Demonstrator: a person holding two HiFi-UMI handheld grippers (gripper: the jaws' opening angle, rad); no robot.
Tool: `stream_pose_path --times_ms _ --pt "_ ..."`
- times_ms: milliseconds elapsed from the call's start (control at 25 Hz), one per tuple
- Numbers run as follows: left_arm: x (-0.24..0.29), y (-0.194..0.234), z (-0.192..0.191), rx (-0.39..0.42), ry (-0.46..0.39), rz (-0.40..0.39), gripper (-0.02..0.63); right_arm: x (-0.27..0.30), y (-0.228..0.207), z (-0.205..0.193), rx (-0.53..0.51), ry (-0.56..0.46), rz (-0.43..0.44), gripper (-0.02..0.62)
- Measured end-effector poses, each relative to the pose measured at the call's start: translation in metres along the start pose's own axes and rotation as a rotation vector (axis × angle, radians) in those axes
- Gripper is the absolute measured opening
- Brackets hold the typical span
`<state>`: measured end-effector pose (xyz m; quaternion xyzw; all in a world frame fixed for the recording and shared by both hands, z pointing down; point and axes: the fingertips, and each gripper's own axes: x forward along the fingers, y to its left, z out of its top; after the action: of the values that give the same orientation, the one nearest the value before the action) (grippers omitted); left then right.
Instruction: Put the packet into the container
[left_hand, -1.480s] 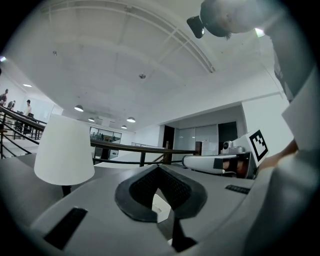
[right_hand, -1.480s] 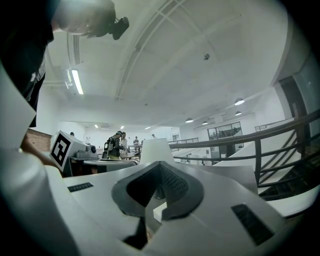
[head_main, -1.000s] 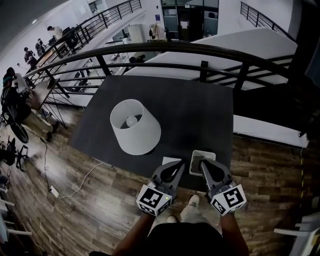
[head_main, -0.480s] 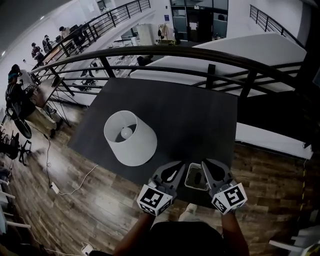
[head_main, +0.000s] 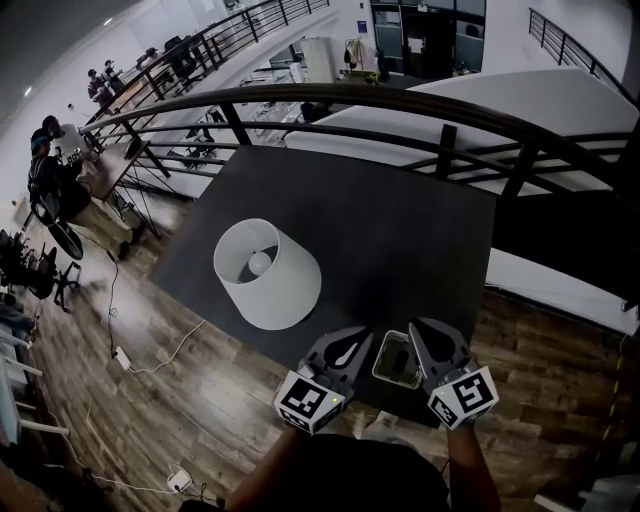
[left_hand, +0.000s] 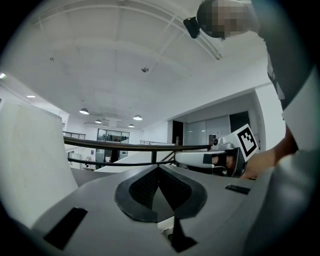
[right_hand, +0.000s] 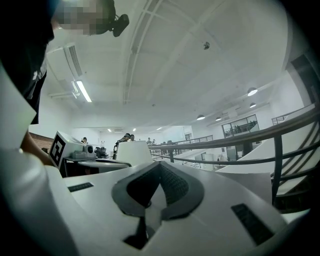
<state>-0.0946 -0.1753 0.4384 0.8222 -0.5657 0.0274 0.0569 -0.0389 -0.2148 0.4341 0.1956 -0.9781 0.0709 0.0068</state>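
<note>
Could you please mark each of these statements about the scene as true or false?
1. The white lampshade stands on the dark table. True.
2. The container sits at the table's far edge, by the railing. False: it is at the near edge, between the left gripper and the right gripper.
3. The left gripper's jaws are wide apart. False: they are together.
4. In the head view, the lampshade is left of the container. True.
</note>
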Motion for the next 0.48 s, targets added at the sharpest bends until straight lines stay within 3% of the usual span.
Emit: stream_pose_path --times_ms 320,480 --pt "0.009 0.004 0.004 0.072 0.009 -0.077 0.008 -0.006 -0.017 0.0 -0.009 0.017 -0.062 0.005" --pt "0.007 0.012 0.001 0.04 -0.011 -0.146 0.008 0.003 -0.019 -0.004 -0.018 0.02 -0.113 0.005"
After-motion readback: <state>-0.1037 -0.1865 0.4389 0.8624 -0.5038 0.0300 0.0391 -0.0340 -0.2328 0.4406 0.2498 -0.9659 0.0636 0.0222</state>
